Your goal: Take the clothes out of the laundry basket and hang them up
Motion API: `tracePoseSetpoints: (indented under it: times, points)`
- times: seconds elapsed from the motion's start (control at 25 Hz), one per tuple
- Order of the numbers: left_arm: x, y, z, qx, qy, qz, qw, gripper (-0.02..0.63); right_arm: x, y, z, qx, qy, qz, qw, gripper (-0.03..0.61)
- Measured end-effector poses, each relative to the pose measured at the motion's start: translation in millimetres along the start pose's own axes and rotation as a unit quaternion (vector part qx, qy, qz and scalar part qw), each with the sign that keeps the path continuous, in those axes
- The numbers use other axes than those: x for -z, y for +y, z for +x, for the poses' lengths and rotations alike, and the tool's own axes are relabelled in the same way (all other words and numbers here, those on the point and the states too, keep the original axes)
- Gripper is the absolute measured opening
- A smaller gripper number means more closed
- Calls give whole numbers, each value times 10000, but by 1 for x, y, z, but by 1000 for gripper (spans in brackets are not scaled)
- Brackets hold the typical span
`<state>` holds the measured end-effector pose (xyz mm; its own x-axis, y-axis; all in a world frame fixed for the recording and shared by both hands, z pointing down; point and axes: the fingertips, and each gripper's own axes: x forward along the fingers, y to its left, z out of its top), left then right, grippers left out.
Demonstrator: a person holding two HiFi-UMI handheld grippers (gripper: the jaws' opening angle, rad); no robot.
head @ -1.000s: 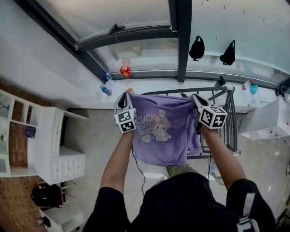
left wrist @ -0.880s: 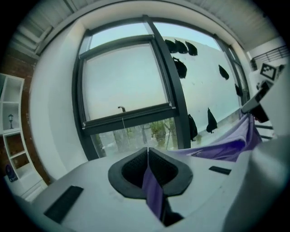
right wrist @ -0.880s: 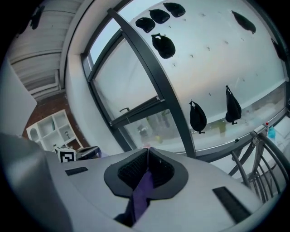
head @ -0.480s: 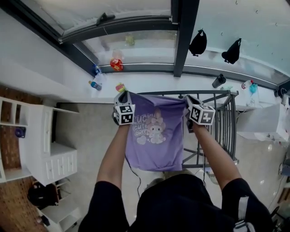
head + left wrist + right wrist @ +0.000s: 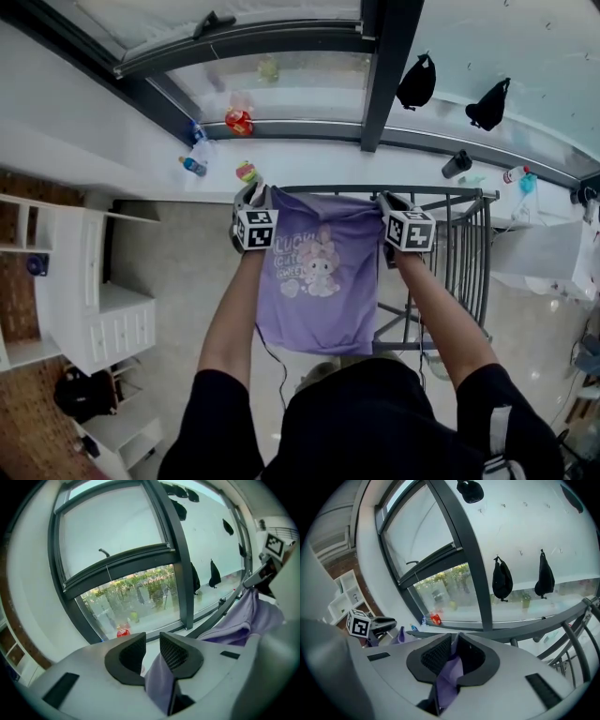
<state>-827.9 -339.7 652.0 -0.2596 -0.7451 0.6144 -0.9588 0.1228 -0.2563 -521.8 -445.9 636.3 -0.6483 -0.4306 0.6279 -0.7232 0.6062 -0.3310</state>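
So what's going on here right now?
A person holds a purple T-shirt spread between two grippers at the top rail of a drying rack. The right gripper is clamped on one corner. The left gripper has just been opening its jaws; the cloth lies loose between them, not pinched.

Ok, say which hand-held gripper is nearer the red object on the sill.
Left. The left hand-held gripper, its jaws just opening, the purple shirt between them, is just short of the red object; the right hand-held gripper, shut on the shirt, is farther right.
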Motion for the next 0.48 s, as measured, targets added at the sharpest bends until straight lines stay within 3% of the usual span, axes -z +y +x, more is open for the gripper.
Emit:
tracePoseSetpoints:
  times: [0.28,0.48]
  points:
    - [-3,-3,-36,-43,-133,-109,9998,109,1,6,-12,-227,108,147,9996,168]
    - [1,-10,-78,-80,-259,-401,9988,115,-14,11,-46,-226,-128,-28,9997,176]
